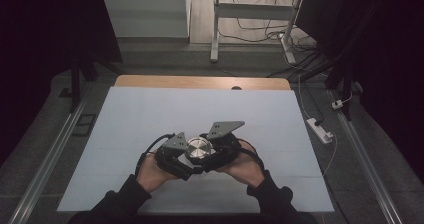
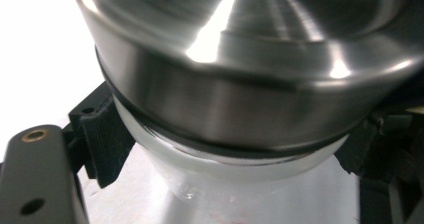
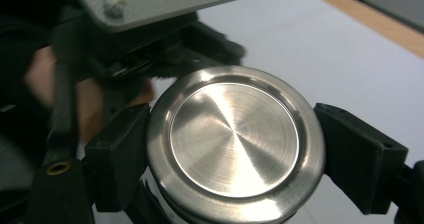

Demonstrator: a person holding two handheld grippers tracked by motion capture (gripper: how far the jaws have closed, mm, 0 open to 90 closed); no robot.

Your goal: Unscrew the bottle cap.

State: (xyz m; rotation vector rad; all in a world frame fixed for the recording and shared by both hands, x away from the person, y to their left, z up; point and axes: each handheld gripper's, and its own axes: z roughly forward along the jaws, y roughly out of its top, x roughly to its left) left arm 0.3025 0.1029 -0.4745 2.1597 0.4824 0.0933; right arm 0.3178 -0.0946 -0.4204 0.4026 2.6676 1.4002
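A clear jar [image 2: 235,176] with a brushed steel lid [image 1: 198,148] is held up between both grippers over the near middle of the white table mat [image 1: 150,114]. My left gripper [image 1: 181,159] is shut on the jar body just under the lid [image 2: 240,69], with a black pad [image 2: 102,134] pressed against each side. My right gripper [image 3: 235,151] is shut on the lid [image 3: 235,141], its pads [image 3: 356,156] touching the rim on opposite sides. The jar's base is hidden. In the right gripper view the left gripper [image 3: 150,49] sits close behind the lid.
The mat covers a wooden table whose far edge [image 1: 200,81] shows. A desk frame [image 1: 216,29], loose cables and a power strip [image 1: 320,130] lie on the floor beyond and to the right. Metal rails [image 1: 55,149] run along both sides.
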